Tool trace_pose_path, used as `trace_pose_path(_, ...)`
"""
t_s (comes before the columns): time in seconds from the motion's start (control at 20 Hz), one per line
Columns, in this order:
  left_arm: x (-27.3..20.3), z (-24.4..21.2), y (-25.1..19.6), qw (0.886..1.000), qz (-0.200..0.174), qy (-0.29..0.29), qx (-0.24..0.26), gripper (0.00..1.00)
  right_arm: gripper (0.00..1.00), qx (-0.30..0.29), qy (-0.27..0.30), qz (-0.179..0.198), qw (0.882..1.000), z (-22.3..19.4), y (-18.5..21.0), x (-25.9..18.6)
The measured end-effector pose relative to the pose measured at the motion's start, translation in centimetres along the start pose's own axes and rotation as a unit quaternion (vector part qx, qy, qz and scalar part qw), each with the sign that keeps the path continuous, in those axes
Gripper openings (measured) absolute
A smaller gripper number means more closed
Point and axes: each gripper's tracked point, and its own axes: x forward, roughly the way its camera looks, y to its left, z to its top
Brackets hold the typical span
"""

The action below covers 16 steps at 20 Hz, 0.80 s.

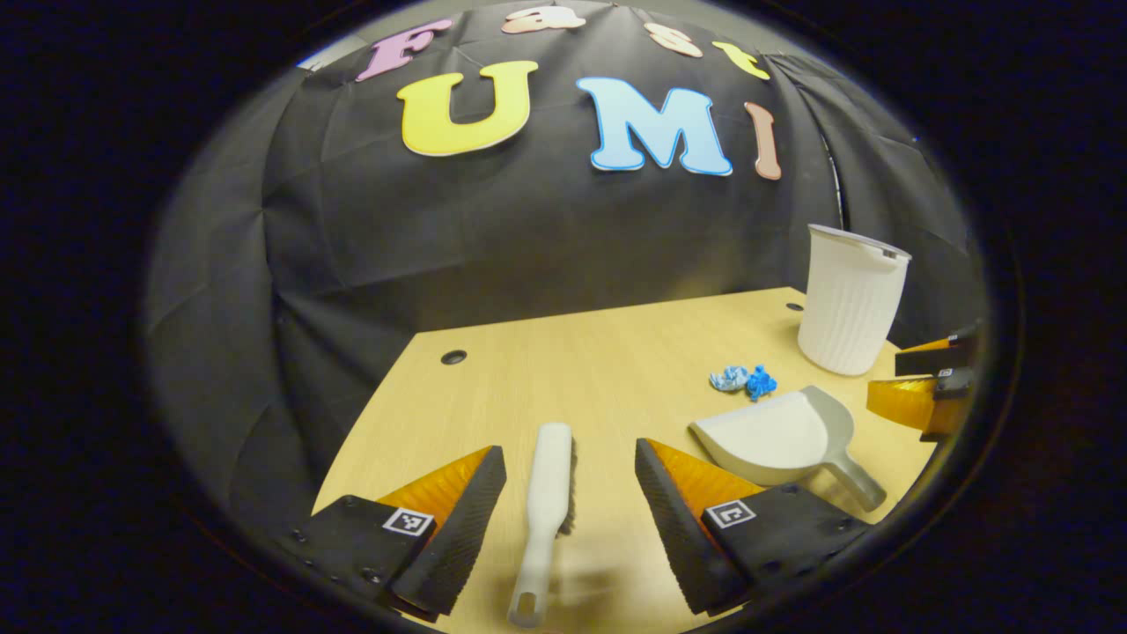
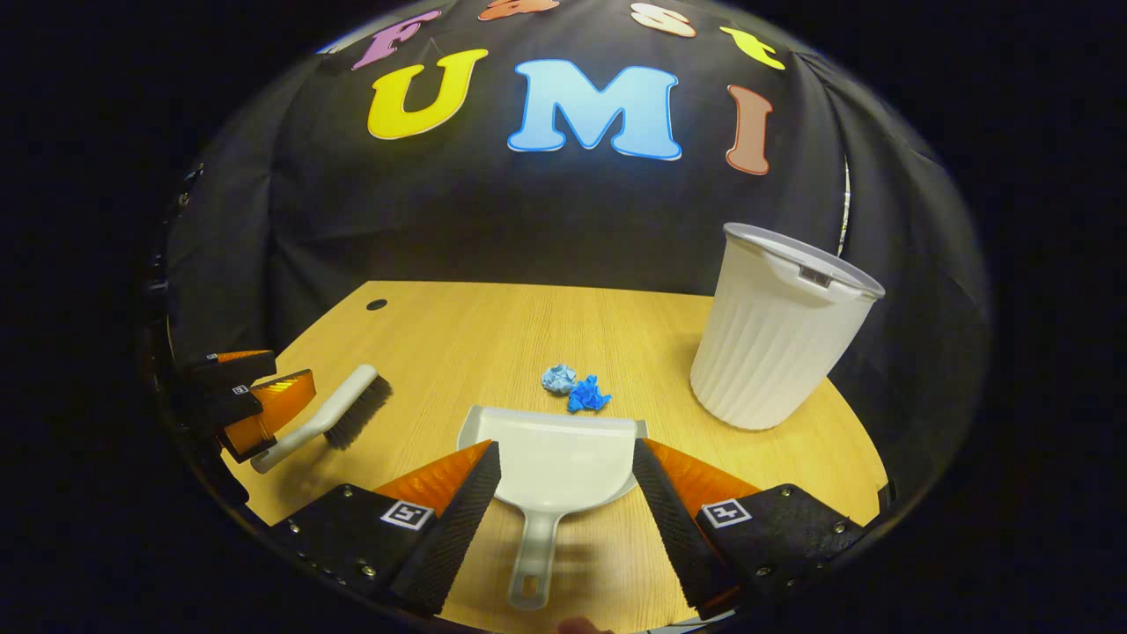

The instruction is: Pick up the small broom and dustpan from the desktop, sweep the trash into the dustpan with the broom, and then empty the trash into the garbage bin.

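Broom (image 1: 548, 502) lies flat on counter (image 1: 572, 370), left of dustpan (image 1: 779, 436), between fingers of my left claw (image 1: 570, 519), wide open, empty. Light, stiff plastic; grip slim handle. Right claw (image 2: 566, 519) open, straddling dustpan handle.

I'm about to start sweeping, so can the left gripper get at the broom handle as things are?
Probably yes. The left gripper is open with the broom handle lying between its fingers on the desk, and nothing lies in between.
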Motion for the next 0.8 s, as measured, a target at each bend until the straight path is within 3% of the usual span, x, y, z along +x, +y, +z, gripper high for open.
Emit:
trace_pose_path(0.25, 2.1, -3.9, 0.2, 0.997, -0.018, 0.071, 0.005, 0.97, 0.95, 0.014, 0.062, -0.012, 0.998, -3.0, -0.4, 1.3)
trace_pose_path(0.35, 3.0, -5.3, 0.7, 0.995, -0.021, 0.1, 0.005, 1.0, 0.95, 0.017, 0.089, -0.014, 0.996, -4.3, -0.4, 1.8)
trace_pose_path(0.6, 4.5, -8.0, 2.0, 0.989, -0.014, 0.15, -0.009, 0.97, 0.95, 0.022, 0.145, -0.001, 0.989, -7.0, 0.4, 2.2)
trace_pose_path(0.8, 5.4, -9.1, 2.5, 0.985, -0.016, 0.173, -0.004, 1.0, 0.95, 0.021, 0.187, 0.012, 0.982, -8.9, 1.5, 3.4)
